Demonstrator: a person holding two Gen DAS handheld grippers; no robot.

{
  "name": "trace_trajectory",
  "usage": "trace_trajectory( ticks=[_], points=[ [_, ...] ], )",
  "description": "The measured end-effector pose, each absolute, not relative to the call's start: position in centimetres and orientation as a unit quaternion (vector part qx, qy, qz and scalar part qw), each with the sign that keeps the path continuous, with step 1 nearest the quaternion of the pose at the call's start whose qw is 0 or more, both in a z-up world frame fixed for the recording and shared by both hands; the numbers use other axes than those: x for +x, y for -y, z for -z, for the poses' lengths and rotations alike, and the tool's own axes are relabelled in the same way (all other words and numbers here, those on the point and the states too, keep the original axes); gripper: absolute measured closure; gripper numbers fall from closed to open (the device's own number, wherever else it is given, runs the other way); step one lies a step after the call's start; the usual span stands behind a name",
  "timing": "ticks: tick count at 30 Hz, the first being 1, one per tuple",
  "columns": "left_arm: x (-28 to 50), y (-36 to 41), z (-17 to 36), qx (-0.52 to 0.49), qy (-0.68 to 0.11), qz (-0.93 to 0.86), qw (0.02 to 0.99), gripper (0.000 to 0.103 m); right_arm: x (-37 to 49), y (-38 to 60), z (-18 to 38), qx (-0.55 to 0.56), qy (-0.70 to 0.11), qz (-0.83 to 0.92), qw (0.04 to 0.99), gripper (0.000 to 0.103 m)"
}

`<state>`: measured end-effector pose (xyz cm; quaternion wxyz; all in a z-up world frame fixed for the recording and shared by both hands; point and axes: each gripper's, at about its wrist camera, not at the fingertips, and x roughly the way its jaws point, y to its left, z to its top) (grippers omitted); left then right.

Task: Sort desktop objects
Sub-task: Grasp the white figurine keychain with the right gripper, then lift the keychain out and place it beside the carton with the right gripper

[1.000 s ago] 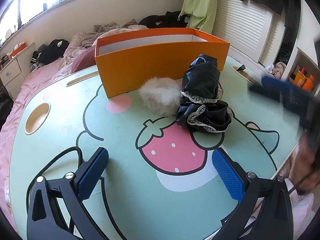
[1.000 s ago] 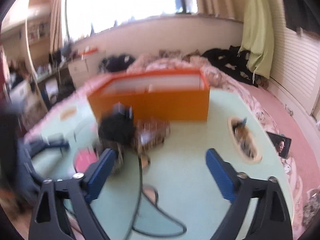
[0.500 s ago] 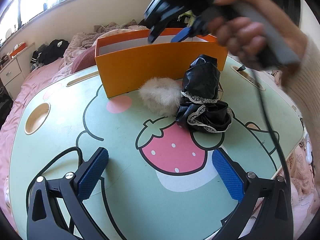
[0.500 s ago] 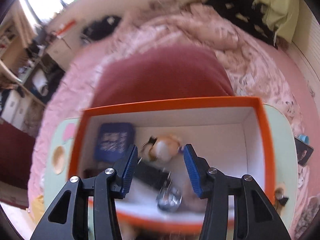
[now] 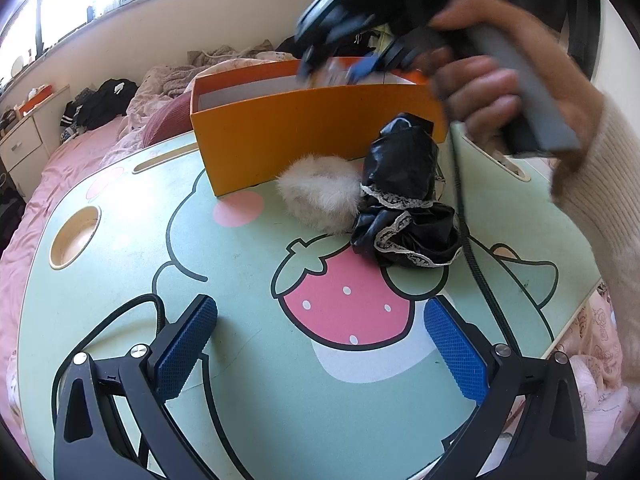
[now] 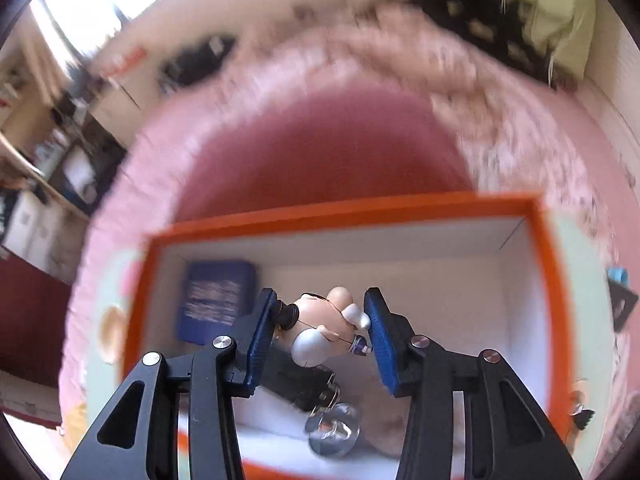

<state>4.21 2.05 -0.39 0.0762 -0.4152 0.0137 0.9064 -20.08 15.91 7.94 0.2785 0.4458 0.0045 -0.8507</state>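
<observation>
An orange box [image 5: 312, 136] stands at the far side of the green cartoon table [image 5: 200, 248]. A white fluffy ball [image 5: 320, 194] and a black lace-trimmed garment [image 5: 404, 200] lie in front of it. My left gripper [image 5: 320, 348] is open and empty, low over the table's near part. My right gripper [image 6: 320, 332] is over the open box [image 6: 344, 210], shut on a small toy figure [image 6: 324, 330] with a round peach head. In the left wrist view the right gripper [image 5: 344, 68] is blurred above the box rim.
Inside the box lie a blue packet [image 6: 218, 300], a black item and a shiny clear object [image 6: 332, 432]. A pink bed [image 5: 36, 184] with a dark red cushion [image 6: 320, 148] lies behind the table. A round cup hole [image 5: 76, 236] is at the table's left.
My right gripper swung from the table's right side up over the box and now hangs above its inside with the toy figure. The left gripper has not moved.
</observation>
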Motion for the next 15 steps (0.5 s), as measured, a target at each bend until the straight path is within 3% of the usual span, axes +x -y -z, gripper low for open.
trace_trajectory(
  ticks=[6, 15],
  points=[
    [4.2, -2.1, 0.4, -0.415, -0.014, -0.906, 0.076, 0.0, -11.0, -21.0, -12.1, 0.334, -0.015, 0.888, 0.314, 0.059],
    [4.2, -2.0, 0.4, -0.415, -0.013, -0.906, 0.076, 0.0, -8.6, -24.8, -4.3, 0.411, -0.043, 0.871, 0.265, 0.059]
  ],
)
